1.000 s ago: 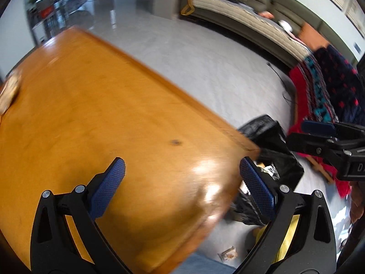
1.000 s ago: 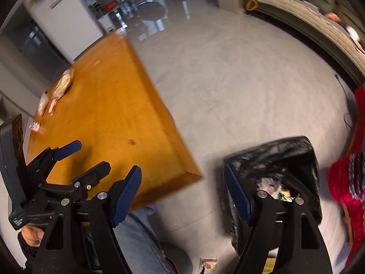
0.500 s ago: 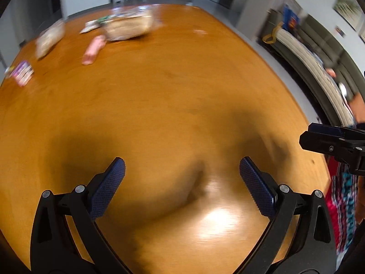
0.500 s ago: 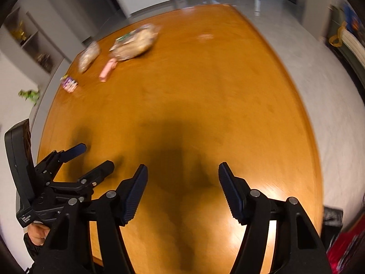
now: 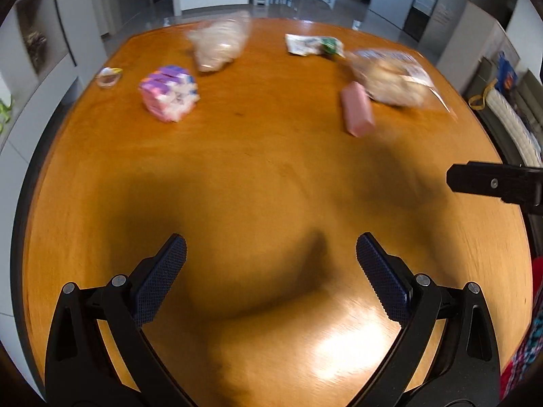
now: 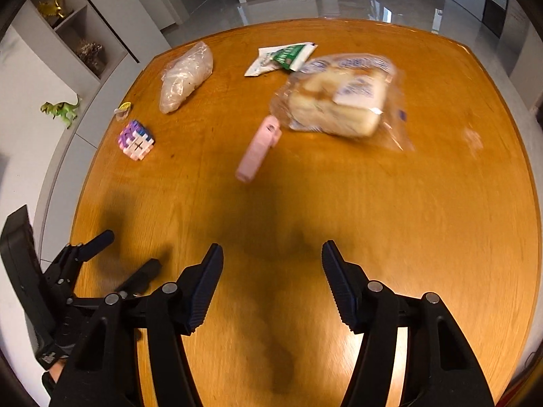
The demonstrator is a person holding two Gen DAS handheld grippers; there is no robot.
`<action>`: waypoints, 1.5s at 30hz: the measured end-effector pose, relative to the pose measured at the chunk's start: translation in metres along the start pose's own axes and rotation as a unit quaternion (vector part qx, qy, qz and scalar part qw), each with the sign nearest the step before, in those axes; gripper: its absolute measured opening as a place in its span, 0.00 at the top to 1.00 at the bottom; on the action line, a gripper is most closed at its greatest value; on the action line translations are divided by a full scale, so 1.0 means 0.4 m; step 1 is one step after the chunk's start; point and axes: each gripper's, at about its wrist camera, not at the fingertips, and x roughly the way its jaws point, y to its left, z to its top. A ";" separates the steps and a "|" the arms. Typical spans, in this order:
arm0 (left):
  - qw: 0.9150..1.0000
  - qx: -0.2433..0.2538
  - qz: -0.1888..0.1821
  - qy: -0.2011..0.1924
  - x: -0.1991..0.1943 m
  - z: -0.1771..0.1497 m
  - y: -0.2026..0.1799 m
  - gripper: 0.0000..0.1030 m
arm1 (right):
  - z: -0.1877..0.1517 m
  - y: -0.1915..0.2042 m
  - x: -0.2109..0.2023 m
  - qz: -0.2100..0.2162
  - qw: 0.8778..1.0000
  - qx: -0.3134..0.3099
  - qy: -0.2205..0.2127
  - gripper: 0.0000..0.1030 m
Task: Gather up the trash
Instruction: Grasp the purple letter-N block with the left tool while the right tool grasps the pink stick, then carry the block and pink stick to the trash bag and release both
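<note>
Wooden table [image 6: 373, 220] litter blurred, wrapper print unreadable.

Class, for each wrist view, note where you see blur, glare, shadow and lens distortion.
Left wrist view: the bread bag and pink block smear with motion blur; glare sits near the table's close edge; dark shadows lie mid-table. Right wrist view: the bread bag is blurred, the table edge bows from the fisheye.
</note>
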 end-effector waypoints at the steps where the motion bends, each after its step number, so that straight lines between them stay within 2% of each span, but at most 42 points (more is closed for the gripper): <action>1: 1.000 -0.016 0.005 0.000 0.007 0.021 0.033 0.06 | 0.012 0.008 0.012 -0.003 1.000 -0.003 0.002 0.39; 8: 0.992 -0.113 0.048 -0.014 0.025 0.156 0.191 0.06 | 0.125 0.046 0.110 -0.012 1.000 0.012 0.002 0.41; 11: 0.989 -0.135 0.060 -0.014 0.045 0.218 0.213 0.06 | 0.155 0.060 0.150 -0.028 0.999 0.008 0.014 0.54; 12: 0.988 -0.139 0.065 -0.012 0.053 0.232 0.219 0.06 | 0.156 0.062 0.160 -0.031 0.999 0.004 0.021 0.70; 13: 0.987 -0.143 0.073 -0.009 0.067 0.251 0.223 0.06 | 0.157 0.063 0.166 -0.031 0.999 0.002 0.025 0.81; 17: 0.984 -0.151 0.092 0.018 0.137 0.296 0.230 0.06 | 0.139 0.060 0.156 -0.031 0.999 -0.016 0.015 0.84; 18: 0.984 -0.151 0.095 0.021 0.152 0.303 0.231 0.09 | 0.128 0.054 0.151 -0.026 0.999 -0.016 0.015 0.84; 19: 0.984 -0.151 0.096 0.023 0.160 0.304 0.226 0.20 | 0.120 0.047 0.146 -0.022 1.000 -0.016 0.015 0.84; 21: 0.983 -0.156 0.096 0.025 0.165 0.299 0.227 0.31 | 0.098 0.035 0.134 -0.015 1.000 -0.018 0.016 0.84; 22: 0.982 -0.159 0.100 0.019 0.161 0.300 0.228 0.41 | 0.090 0.031 0.130 -0.013 1.000 -0.018 0.016 0.84; 24: 0.982 -0.163 0.092 0.020 0.161 0.303 0.225 0.46 | 0.069 0.018 0.117 -0.009 1.000 -0.018 0.015 0.84; 27: 0.984 -0.165 0.061 0.018 0.152 0.295 0.222 0.46 | 0.037 0.001 0.096 0.000 1.000 -0.016 0.013 0.84; 33: 0.992 -0.122 0.037 0.009 0.111 0.233 0.156 0.46 | -0.040 -0.030 0.041 0.016 1.000 -0.010 0.010 0.84; 39: 0.998 -0.055 0.012 -0.002 0.048 0.143 0.026 0.46 | -0.142 -0.085 -0.025 0.018 1.000 0.013 -0.001 0.84; 45: 0.999 0.002 -0.033 -0.010 -0.025 0.028 -0.138 0.46 | -0.279 -0.185 -0.120 0.017 0.998 0.050 -0.026 0.84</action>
